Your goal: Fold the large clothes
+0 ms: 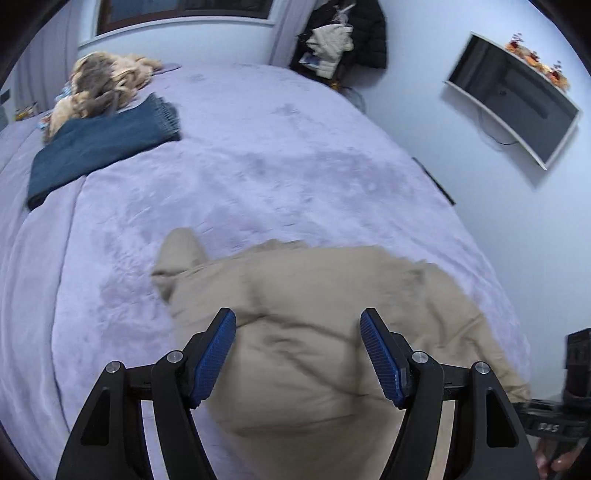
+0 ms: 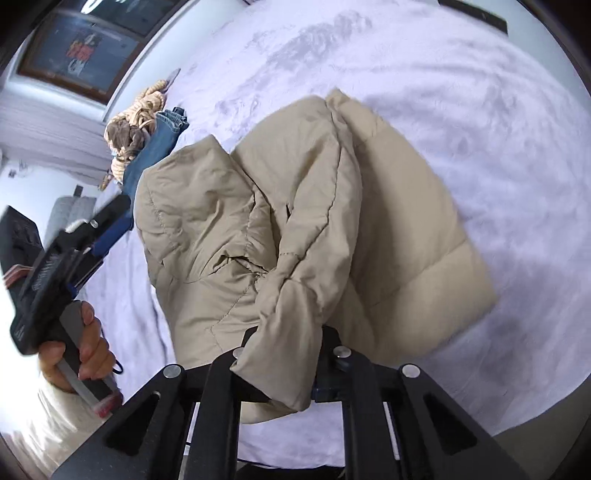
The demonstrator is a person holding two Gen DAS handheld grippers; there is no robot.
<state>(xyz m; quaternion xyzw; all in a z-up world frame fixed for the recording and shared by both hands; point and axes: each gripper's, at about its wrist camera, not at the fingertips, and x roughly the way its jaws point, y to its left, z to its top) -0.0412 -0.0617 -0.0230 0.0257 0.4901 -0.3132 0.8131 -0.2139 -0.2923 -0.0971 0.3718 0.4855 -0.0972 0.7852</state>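
Observation:
A beige puffer jacket [image 1: 314, 314] lies partly folded on the lilac bedspread [image 1: 240, 166], near the bed's front edge. My left gripper [image 1: 298, 321] is open and empty, hovering above the jacket with its blue pads apart. In the right wrist view the jacket [image 2: 388, 221] has a sleeve [image 2: 291, 295] drawn toward the camera. My right gripper [image 2: 286, 338] is shut on that sleeve's cuff, and the fabric hides its fingertips. The left gripper [image 2: 110, 218] shows at the left of the right wrist view, held in a hand.
Folded blue jeans [image 1: 99, 144] and a tan and brown fluffy garment [image 1: 103, 85] lie at the far left of the bed. Dark coats [image 1: 343, 33] hang on the wall. A wall television [image 1: 513, 103] is to the right. The bedspread [image 2: 461, 92] stretches beyond the jacket.

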